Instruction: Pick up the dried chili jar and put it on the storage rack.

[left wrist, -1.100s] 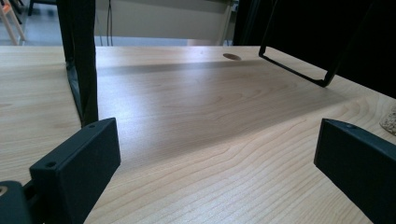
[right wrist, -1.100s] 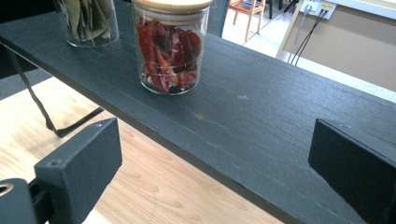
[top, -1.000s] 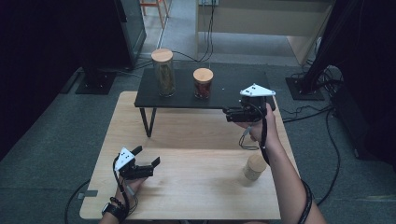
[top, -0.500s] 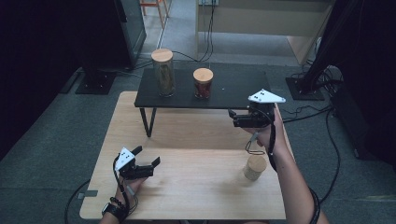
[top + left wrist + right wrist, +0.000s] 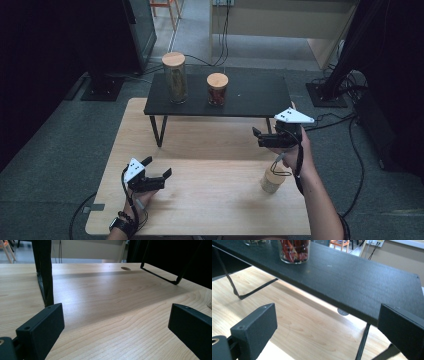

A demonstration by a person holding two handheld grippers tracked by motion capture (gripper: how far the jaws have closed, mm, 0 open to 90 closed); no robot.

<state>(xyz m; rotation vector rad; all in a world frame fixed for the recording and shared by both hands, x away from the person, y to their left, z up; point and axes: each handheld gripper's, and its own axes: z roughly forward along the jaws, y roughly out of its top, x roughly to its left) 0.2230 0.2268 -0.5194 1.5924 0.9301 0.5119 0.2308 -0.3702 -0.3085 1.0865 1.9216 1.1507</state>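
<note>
A: Worktop [image 5: 210, 195] status?
B: Jar [image 5: 272, 180] stands upright at right, just below right tongs [image 5: 257, 136], nearer that hand. Right tongs gape empty; left tongs [image 5: 159, 168] gape empty, well apart.

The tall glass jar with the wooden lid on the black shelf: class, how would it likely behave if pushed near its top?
The tall glass jar with the wooden lid stands narrow and high, so it would probably tip rather than slide. Being glass, it is likely smooth, fairly heavy and breakable. If it fell off the black shelf, it might roll.
</note>
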